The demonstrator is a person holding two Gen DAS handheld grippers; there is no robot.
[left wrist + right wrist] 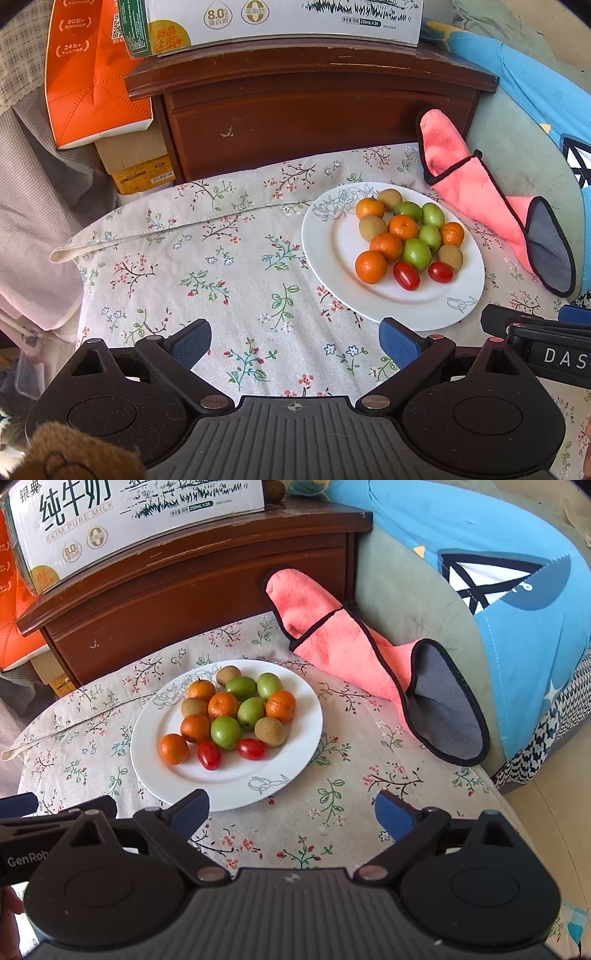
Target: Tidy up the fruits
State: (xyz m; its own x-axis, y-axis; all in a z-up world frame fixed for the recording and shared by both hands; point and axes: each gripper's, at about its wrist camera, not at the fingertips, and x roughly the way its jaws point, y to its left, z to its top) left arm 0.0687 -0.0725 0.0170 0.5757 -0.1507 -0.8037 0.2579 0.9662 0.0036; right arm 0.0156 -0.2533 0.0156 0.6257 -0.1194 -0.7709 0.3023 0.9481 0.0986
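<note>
A white plate (436,306) sits on the floral tablecloth (221,266); it also shows in the right wrist view (236,786). It holds several small oranges (370,266), green fruits (416,250), brown kiwi-like fruits (372,227) and two cherry tomatoes (406,275), all in one mixed cluster (226,732). My left gripper (295,345) is open and empty, near the plate's front left. My right gripper (291,814) is open and empty, just in front of the plate's near rim. Each gripper's side shows in the other's view (535,332) (44,812).
A pink cloth with black trim (487,206) (362,653) lies right of the plate. A dark wooden cabinet (314,122) stands behind, with a milk carton box (129,520) on top. An orange bag (92,74) is at back left, a blue cushion (517,609) at right.
</note>
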